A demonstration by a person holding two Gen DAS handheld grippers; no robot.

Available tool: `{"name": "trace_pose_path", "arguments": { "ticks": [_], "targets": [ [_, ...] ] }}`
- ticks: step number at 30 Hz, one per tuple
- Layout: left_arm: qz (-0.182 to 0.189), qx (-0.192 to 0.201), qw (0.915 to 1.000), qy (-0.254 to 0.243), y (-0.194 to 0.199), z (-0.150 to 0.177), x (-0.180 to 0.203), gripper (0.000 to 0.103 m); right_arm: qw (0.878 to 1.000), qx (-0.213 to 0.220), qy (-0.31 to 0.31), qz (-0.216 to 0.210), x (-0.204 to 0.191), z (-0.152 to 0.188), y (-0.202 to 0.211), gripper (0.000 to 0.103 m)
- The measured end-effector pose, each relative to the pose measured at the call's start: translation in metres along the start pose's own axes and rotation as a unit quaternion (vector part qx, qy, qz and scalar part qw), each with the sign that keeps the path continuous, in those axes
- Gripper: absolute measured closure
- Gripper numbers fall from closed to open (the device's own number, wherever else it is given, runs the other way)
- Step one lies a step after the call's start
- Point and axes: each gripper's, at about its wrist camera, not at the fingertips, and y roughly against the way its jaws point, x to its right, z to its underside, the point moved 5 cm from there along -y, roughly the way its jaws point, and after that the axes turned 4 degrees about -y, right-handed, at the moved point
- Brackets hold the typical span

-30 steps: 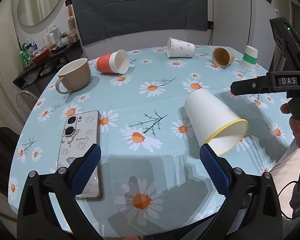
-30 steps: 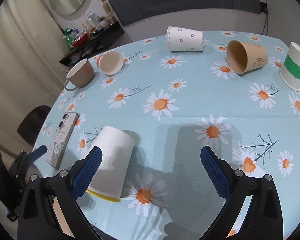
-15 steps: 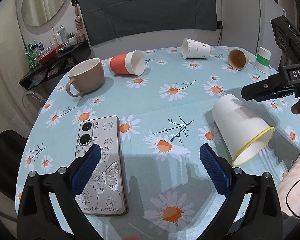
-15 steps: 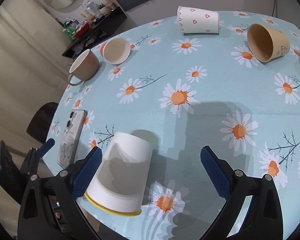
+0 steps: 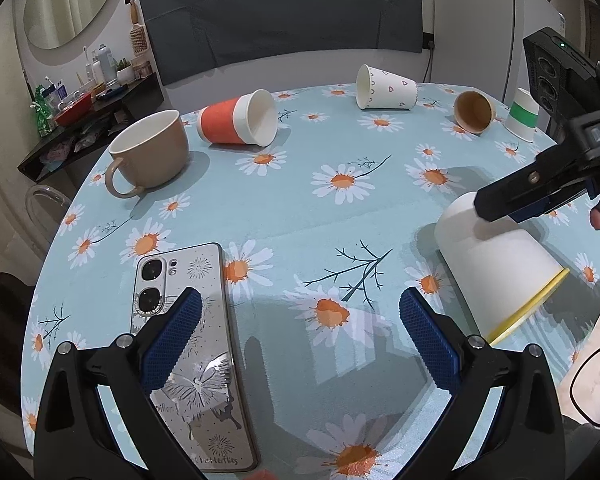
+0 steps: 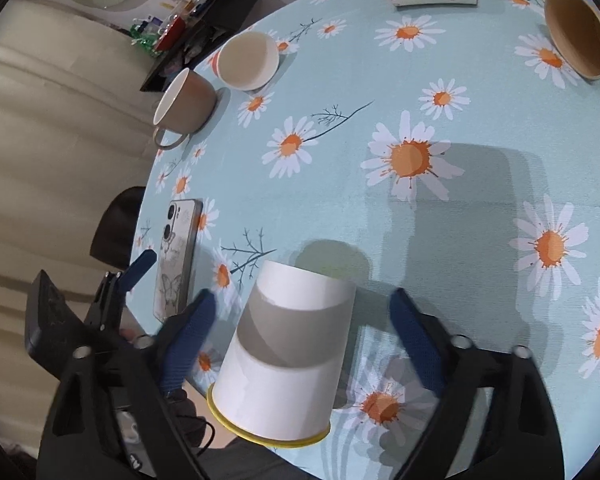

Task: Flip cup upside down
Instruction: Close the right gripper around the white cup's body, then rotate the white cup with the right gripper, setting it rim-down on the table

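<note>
A white paper cup with a yellow rim [image 6: 288,364] lies on its side near the table's front edge, mouth toward me. It also shows in the left wrist view [image 5: 496,268] at the right. My right gripper [image 6: 300,344] is open with the cup between its blue fingers, not touching it. In the left wrist view the right gripper's finger [image 5: 528,194] hangs over the cup. My left gripper [image 5: 300,340] is open and empty above a phone [image 5: 188,344].
On the daisy tablecloth [image 5: 340,208] lie a red cup [image 5: 236,120], a heart-print cup [image 5: 384,88] and a brown cup [image 5: 474,112]. A green-banded cup [image 5: 522,120] stands upside down. A tan mug [image 5: 148,152] stands upright at left.
My right gripper has moved down and forward so its open fingers now straddle the white cup. My left gripper has drawn back to the left, over the phone.
</note>
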Motion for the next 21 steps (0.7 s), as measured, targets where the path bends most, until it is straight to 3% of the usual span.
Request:
{"name": "trace_pose_path", "arguments": {
  "ticks": [3, 12, 21],
  "targets": [
    [0.008, -0.005, 1.0, 0.001, -0.003, 0.001, 0.002, 0.006, 1.0, -0.012, -0.014, -0.023, 0.001, -0.002, -0.007, 0.047],
    [0.014, -0.015, 0.9998, -0.001, -0.011, -0.001, 0.009, 0.006, 0.994, 0.097, 0.039, 0.044, -0.01, -0.012, 0.018, 0.047],
    [0.021, -0.018, 0.9996, -0.011, -0.019, -0.016, 0.025, 0.006, 0.968, 0.203, 0.078, 0.126, -0.004, -0.036, 0.047, 0.047]
  ]
}}
